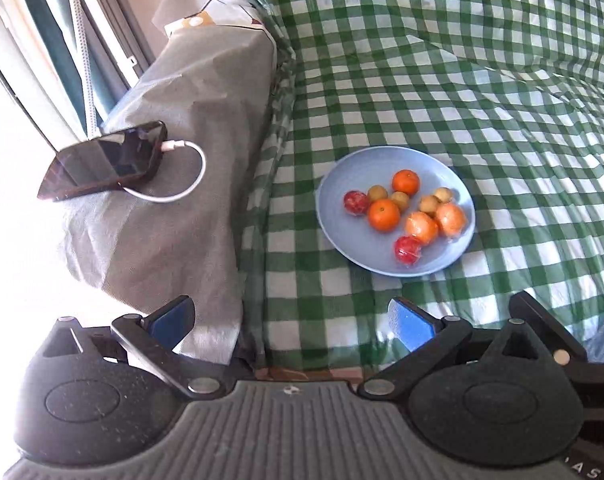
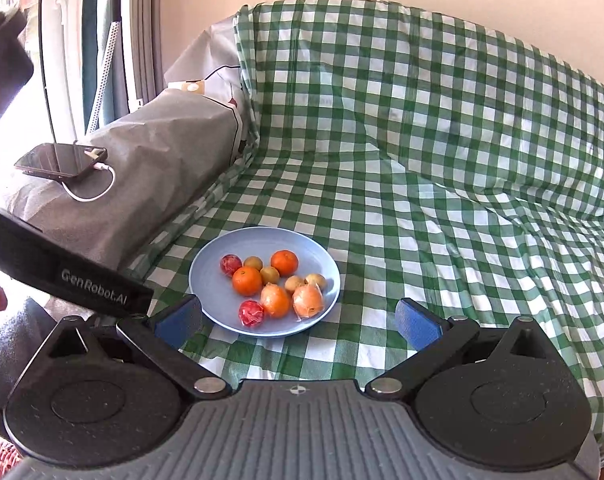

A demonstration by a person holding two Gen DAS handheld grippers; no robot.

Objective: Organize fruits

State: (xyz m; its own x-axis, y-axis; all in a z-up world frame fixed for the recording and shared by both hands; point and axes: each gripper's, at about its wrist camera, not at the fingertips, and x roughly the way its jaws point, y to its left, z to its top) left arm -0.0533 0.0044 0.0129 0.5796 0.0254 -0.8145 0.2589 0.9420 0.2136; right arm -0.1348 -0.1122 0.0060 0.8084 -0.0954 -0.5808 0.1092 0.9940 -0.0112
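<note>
The left gripper (image 1: 292, 322) has its two blue-padded jaws spread wide apart with nothing between them. It hangs above the edge where a green-and-white checked cloth (image 1: 482, 80) meets a grey cover (image 1: 174, 184). The right gripper (image 2: 298, 322) is also spread wide and empty, held just short of the near rim of a pale blue plate (image 2: 210, 280).

The plate sits flat on the checked cloth and holds all the fruit. In the right wrist view, two bare oranges (image 2: 247, 281) lie near the middle and back of the plate. Two orange fruits in clear wrap (image 2: 275, 301) sit side by side, touching, near the front. A red fruit in wrap (image 2: 251, 313) lies at the front edge, just beside them, and a second red fruit (image 2: 231, 264) sits at the back left. Four small yellow-brown fruits (image 2: 269, 275) are scattered between the oranges.

In the left wrist view the same plate (image 1: 342, 184) lies ahead and to the right of the jaws.

To the left, a dark phone (image 1: 102, 162) rests tilted on the grey cover, with a white charging cable (image 1: 190, 176) plugged into it and looping beside it. A black strap marked "GenRobot.AI" (image 2: 94, 286) crosses the left of the right wrist view.
</note>
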